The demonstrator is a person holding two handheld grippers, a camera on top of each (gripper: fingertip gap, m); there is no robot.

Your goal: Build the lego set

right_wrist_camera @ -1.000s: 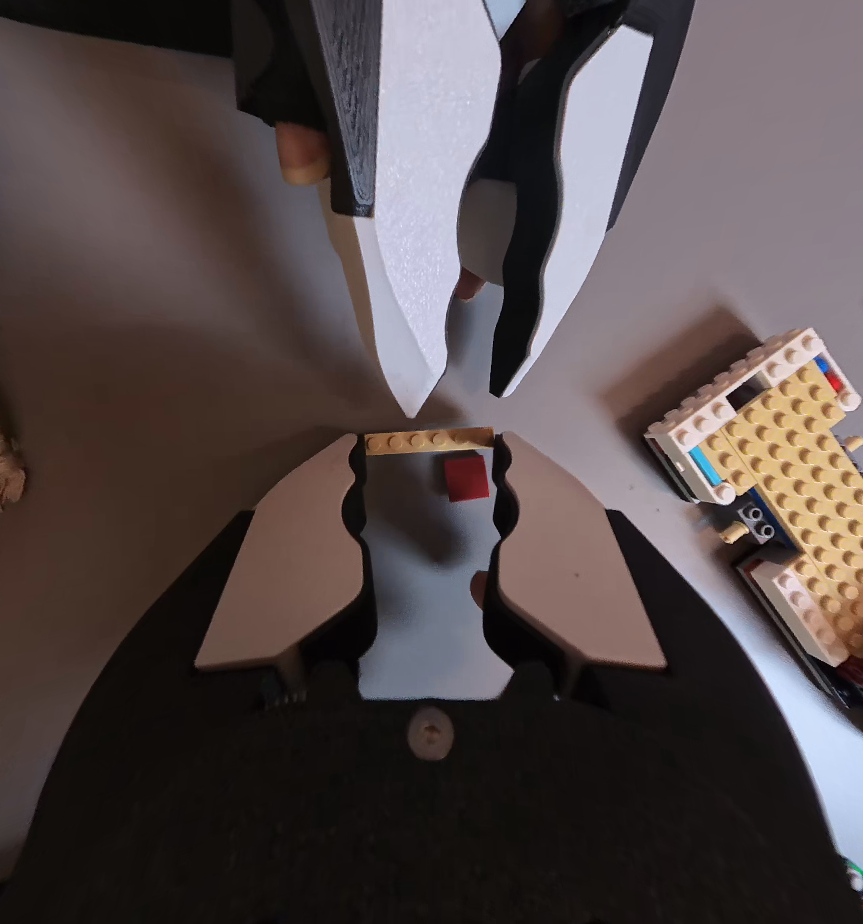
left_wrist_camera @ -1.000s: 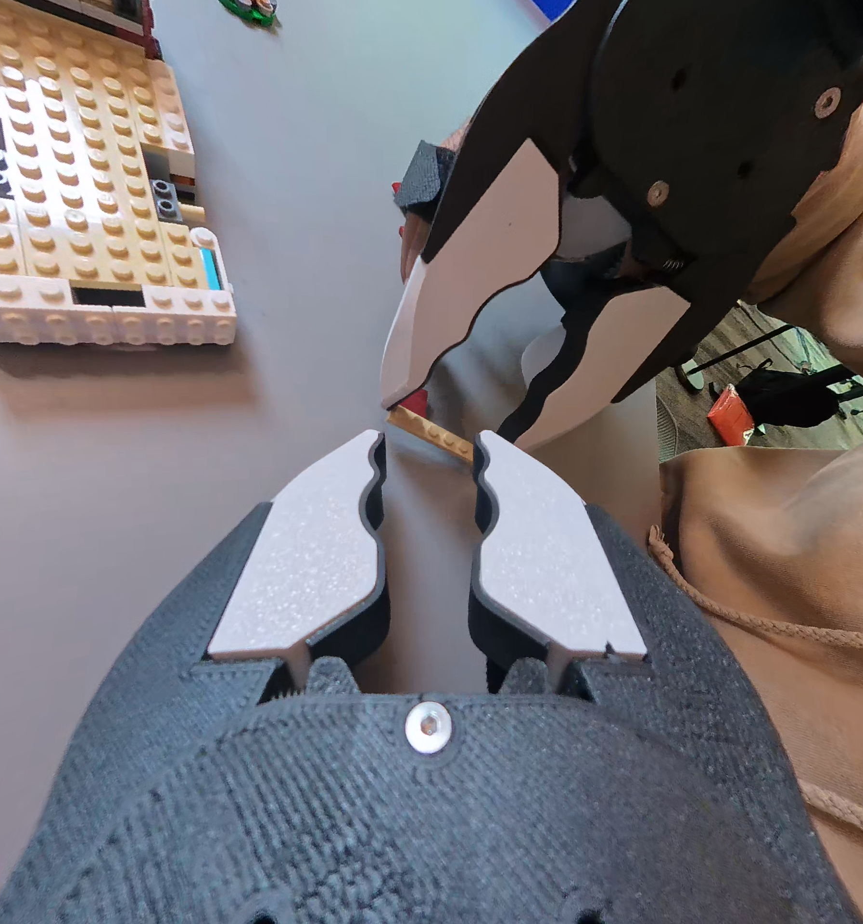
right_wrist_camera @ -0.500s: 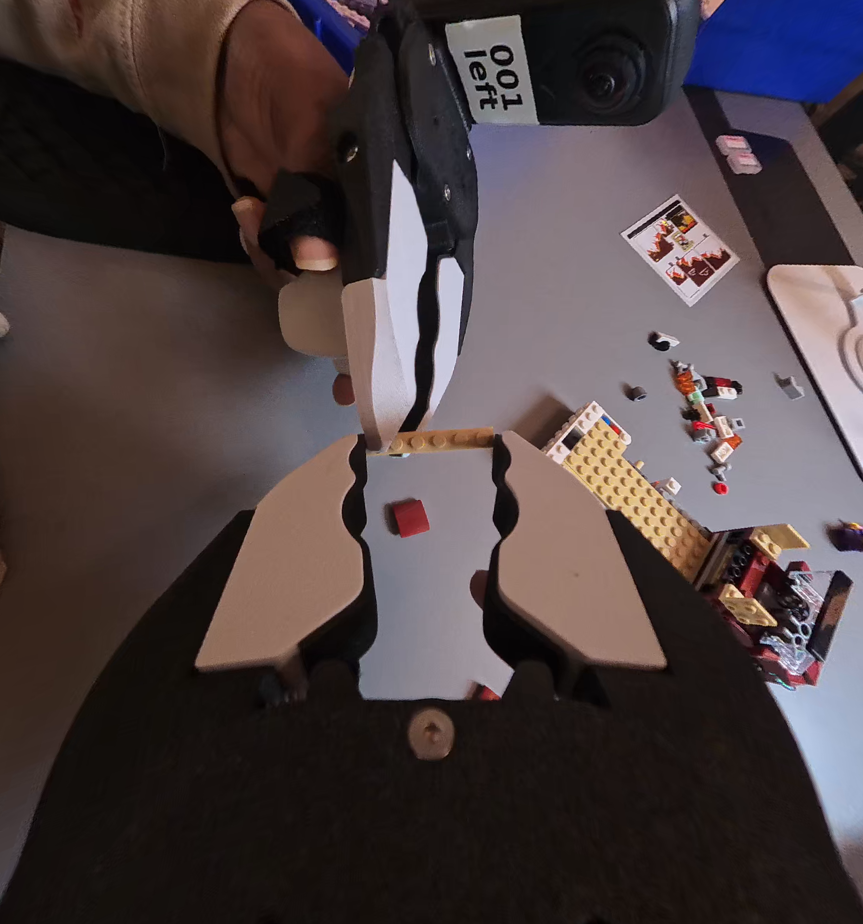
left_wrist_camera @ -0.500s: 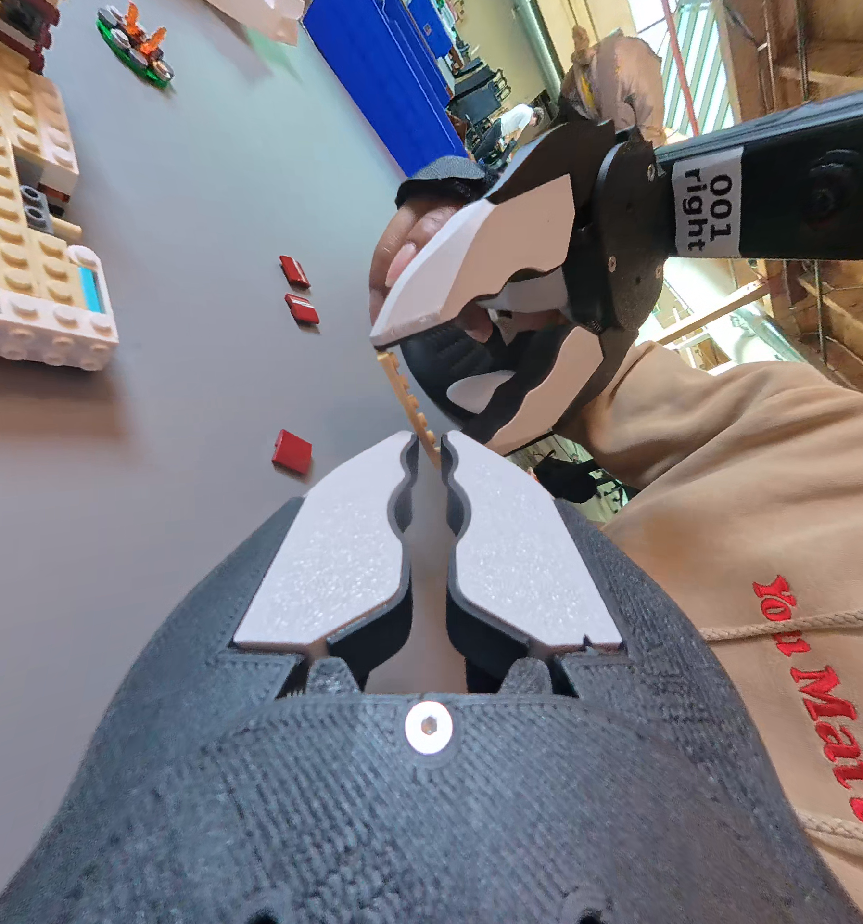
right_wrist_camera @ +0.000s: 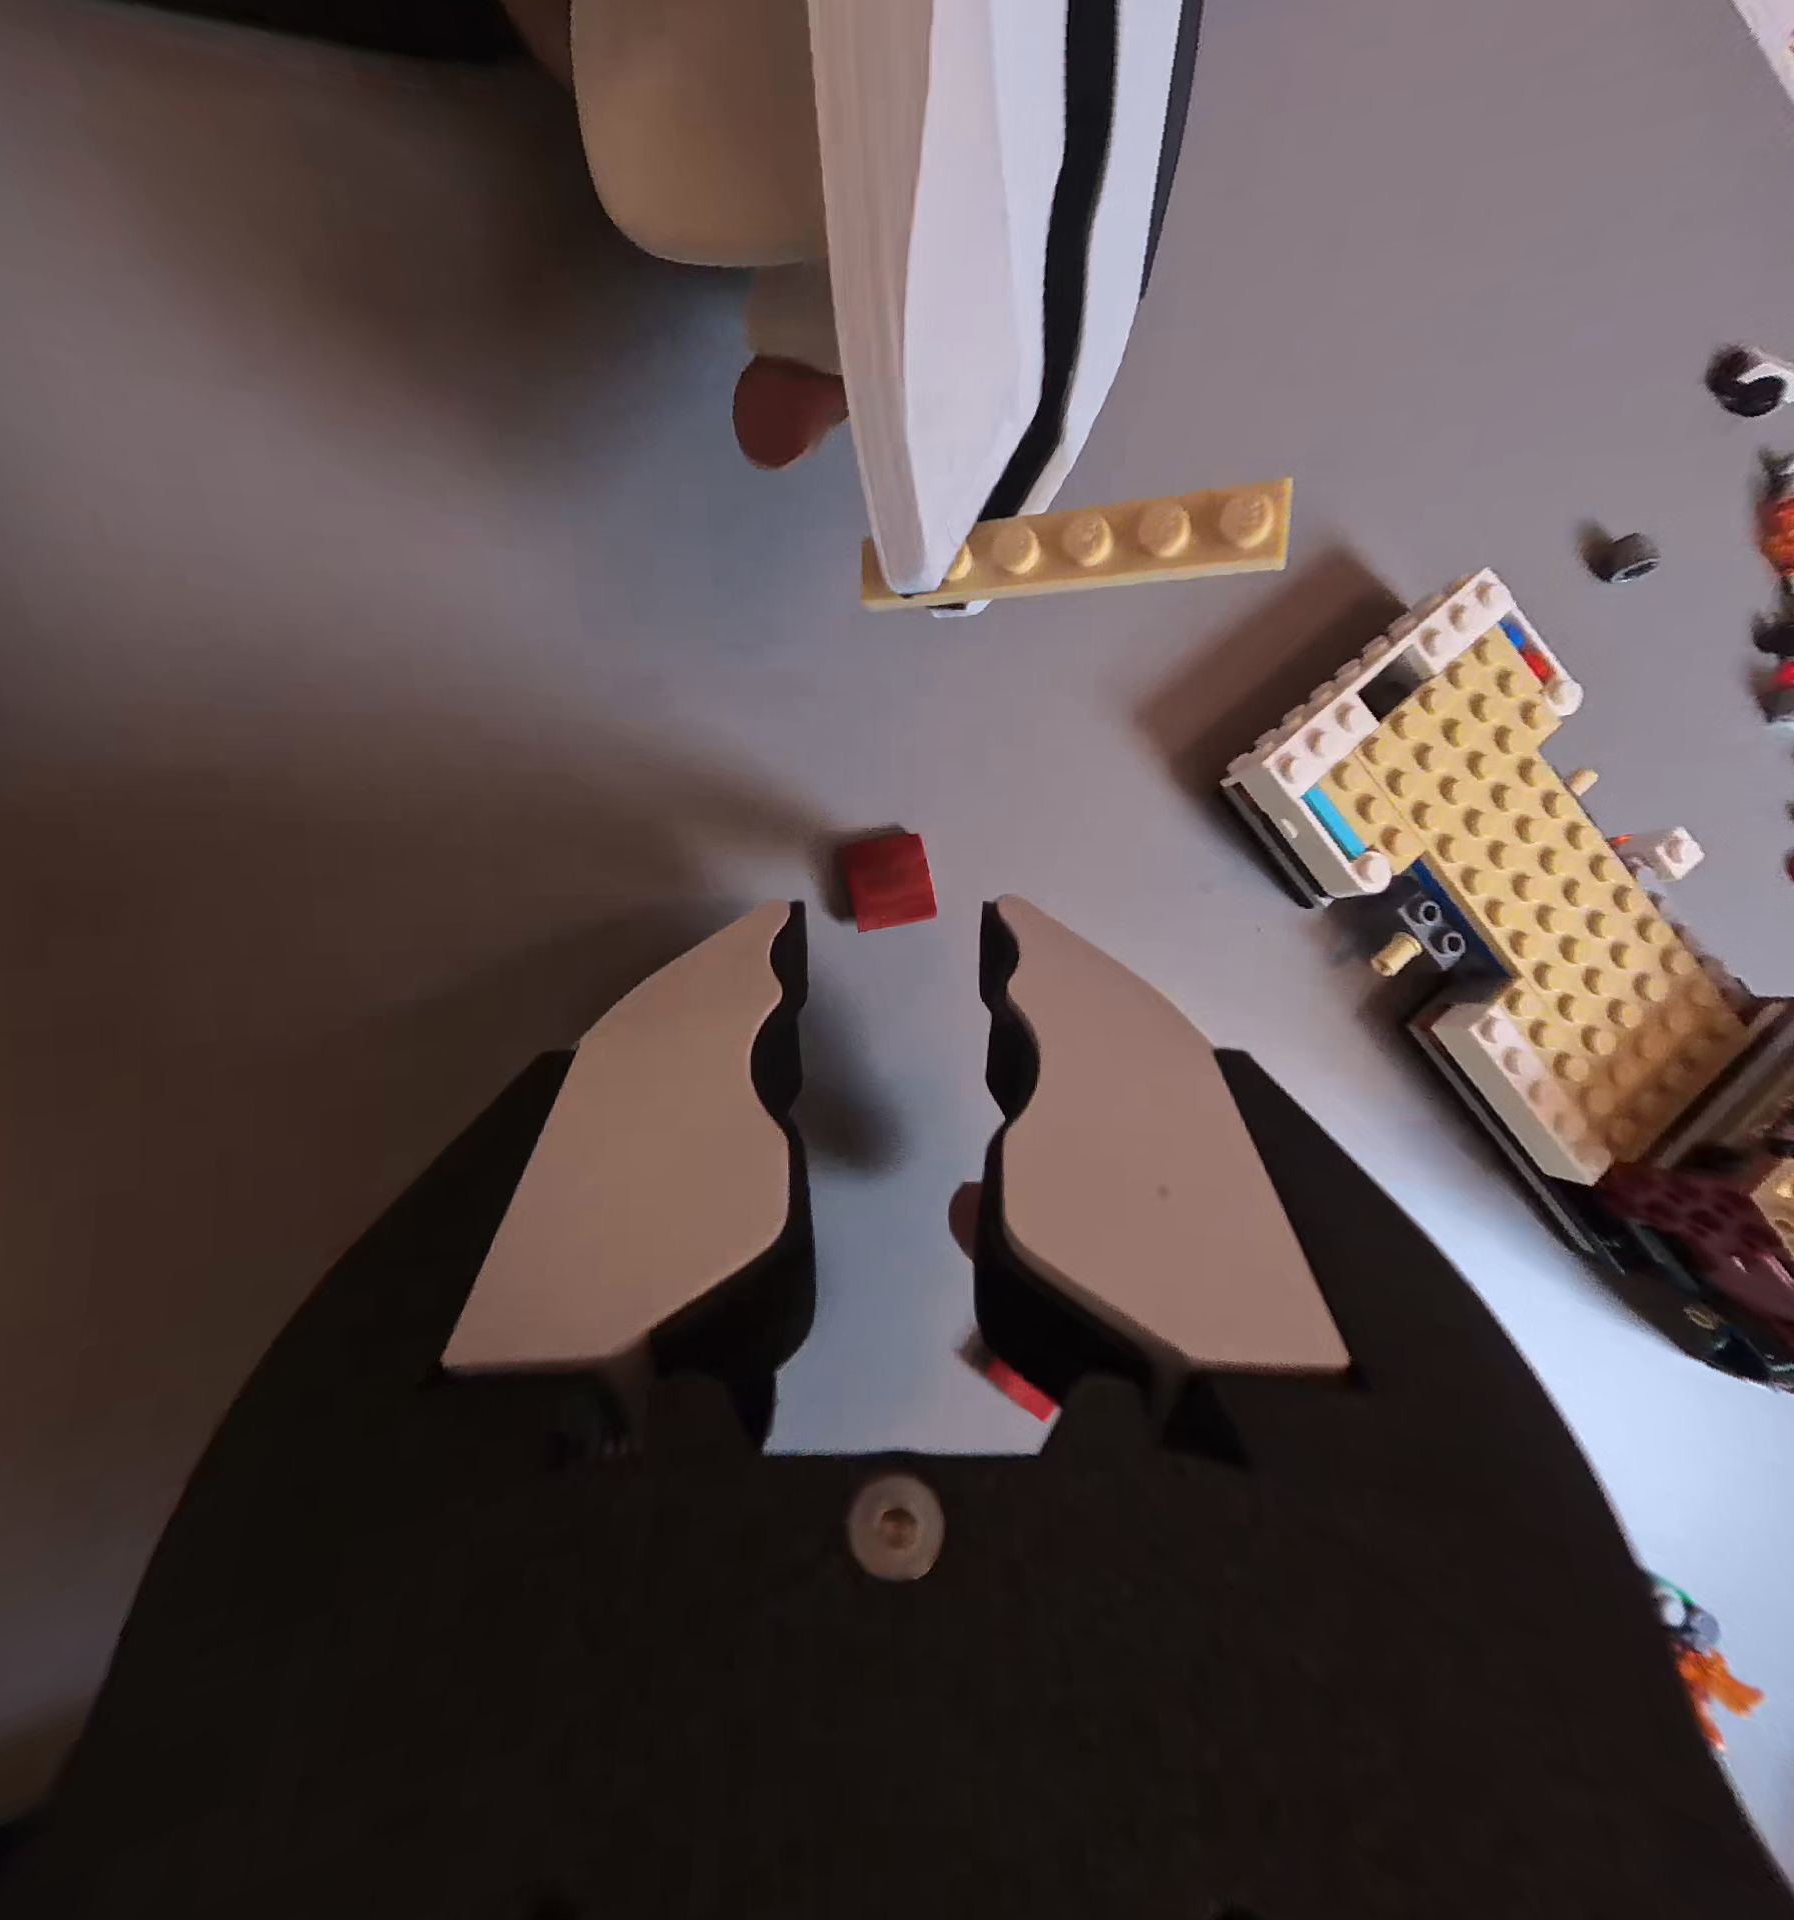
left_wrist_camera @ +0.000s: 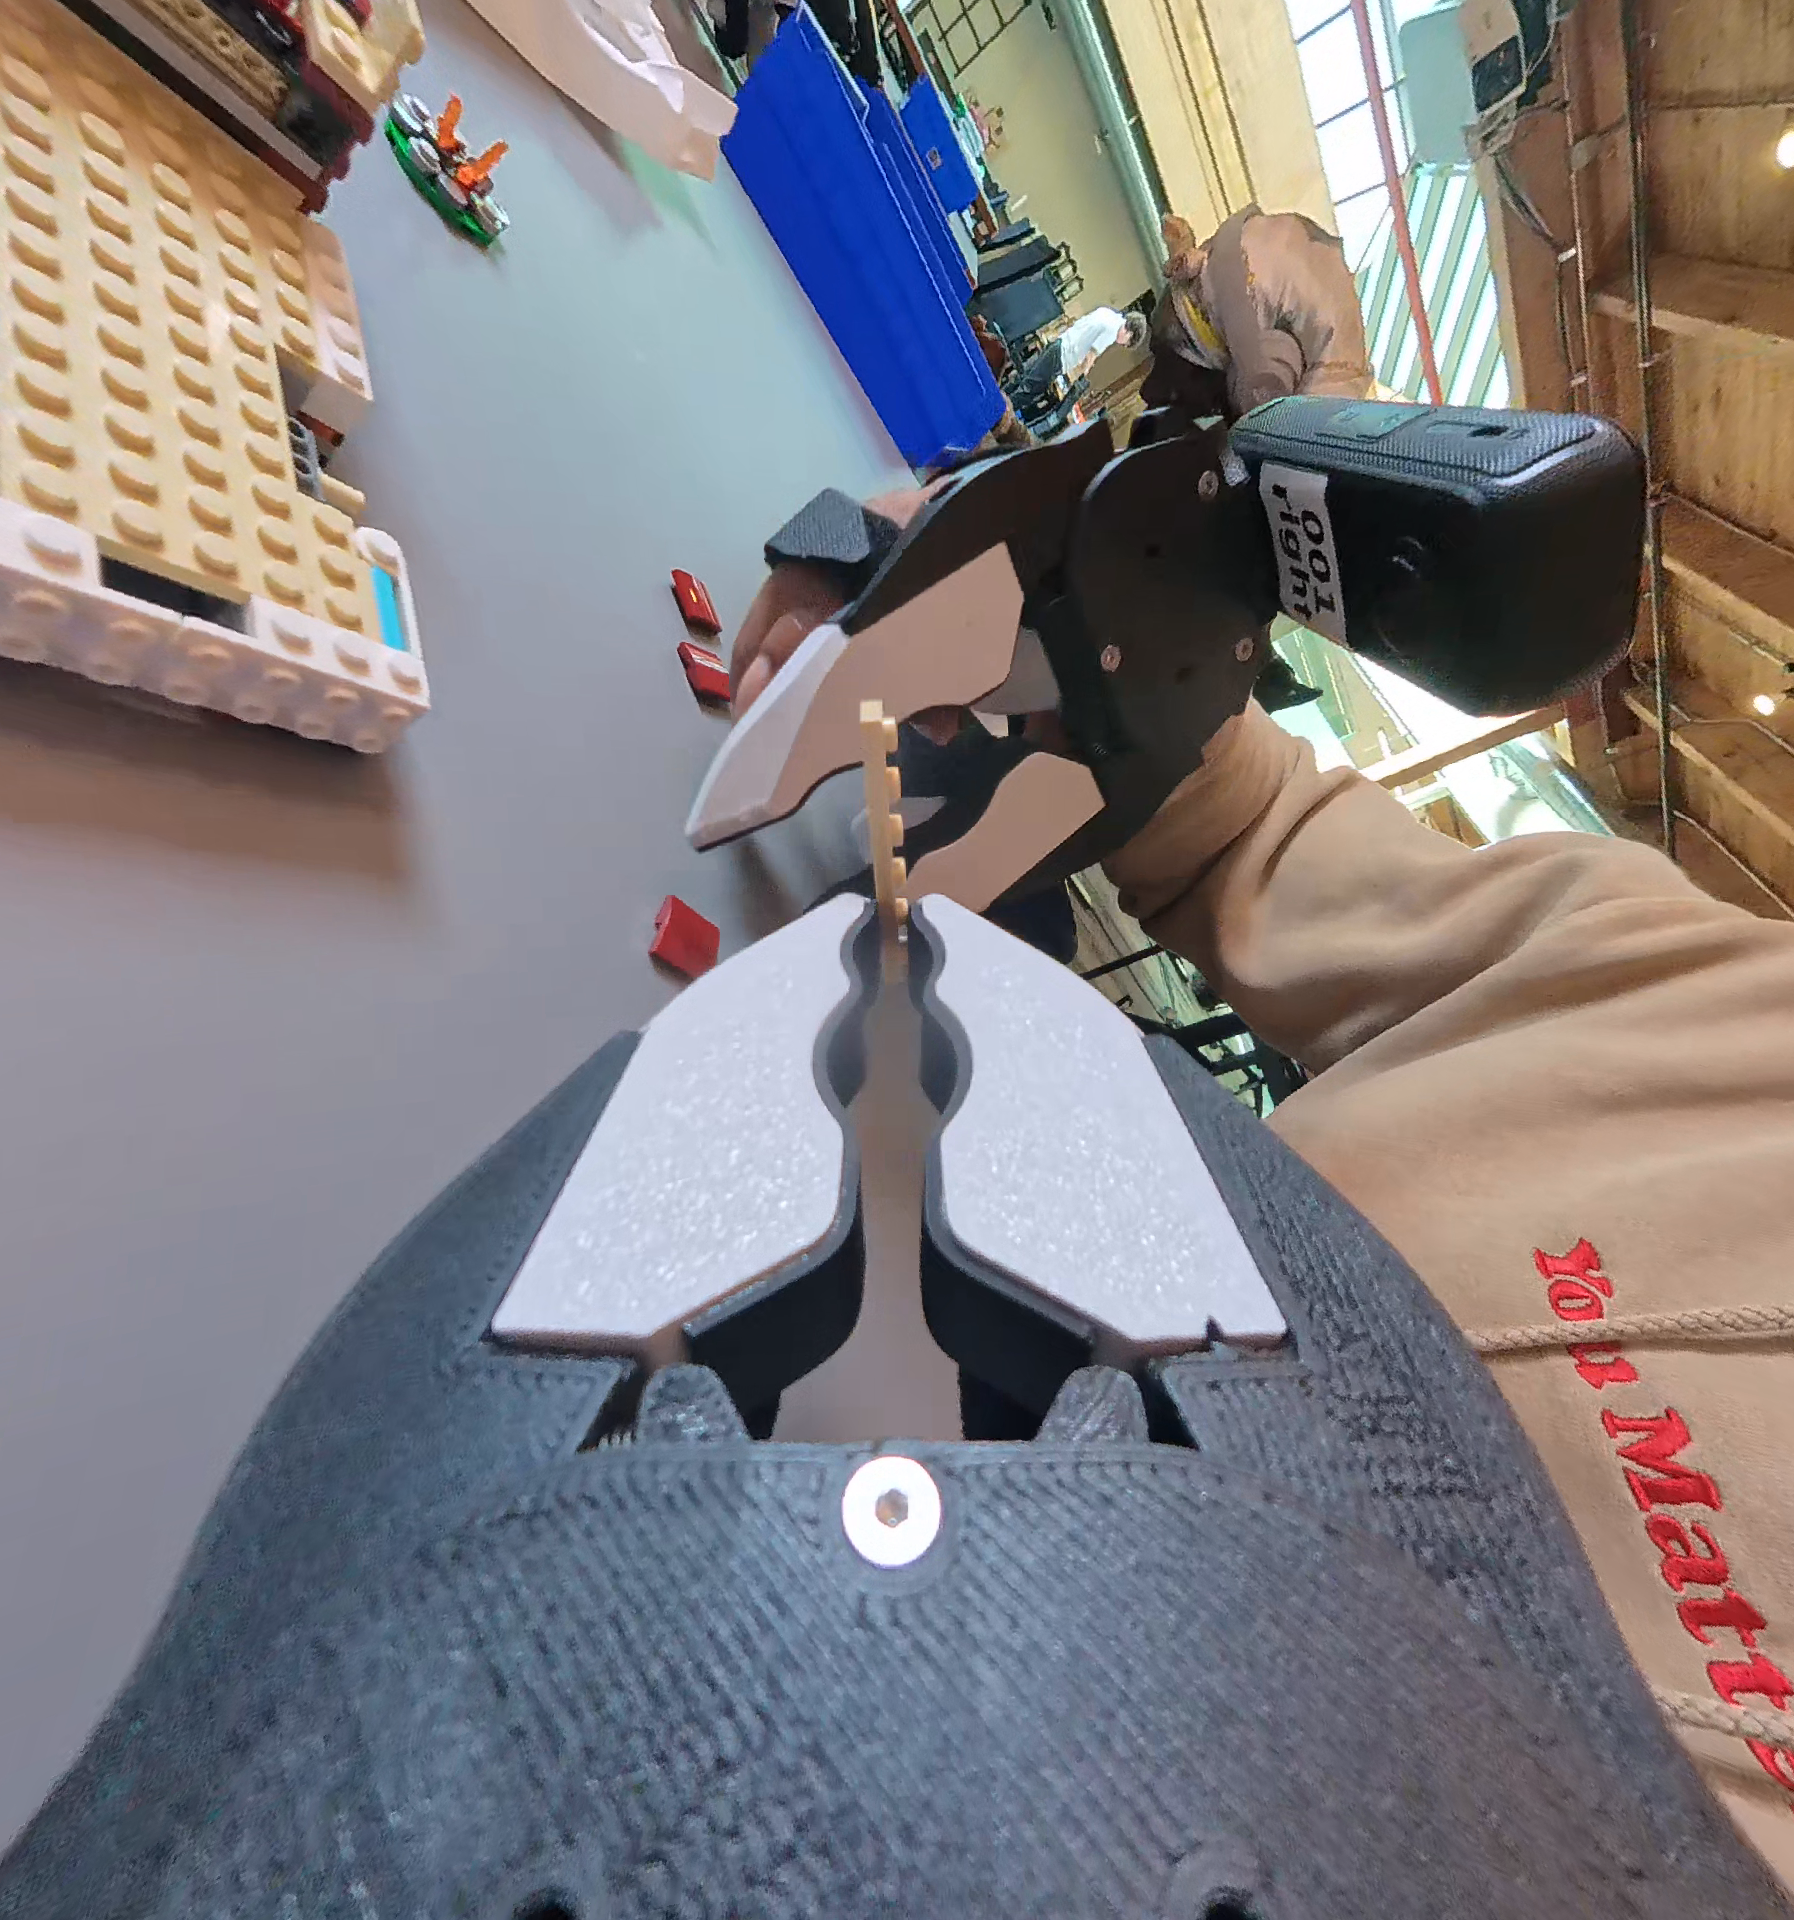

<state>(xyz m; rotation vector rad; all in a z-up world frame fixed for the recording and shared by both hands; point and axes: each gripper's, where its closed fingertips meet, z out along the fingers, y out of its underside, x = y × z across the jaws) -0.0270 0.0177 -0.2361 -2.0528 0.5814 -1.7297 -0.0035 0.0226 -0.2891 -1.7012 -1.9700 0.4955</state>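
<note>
Left gripper [left_wrist_camera: 891, 920] pinches tan stud plate [left_wrist_camera: 882, 800] by one end; long axis runs straight out past fingertips.
Right gripper [right_wrist_camera: 888, 914] half open, empty, above table [right_wrist_camera: 353, 623]; red tile [right_wrist_camera: 888, 878] lies just ahead, unpinched.

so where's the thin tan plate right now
The thin tan plate is pinched by one end at the tips of the left tongs, held above the grey table, in front of the open right tongs and beyond the red tile.

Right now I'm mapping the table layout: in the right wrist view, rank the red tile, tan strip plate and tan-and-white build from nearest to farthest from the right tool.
1. Red tile, just ahead of the right tool.
2. Tan strip plate, farther ahead.
3. Tan-and-white build, off right.
</note>
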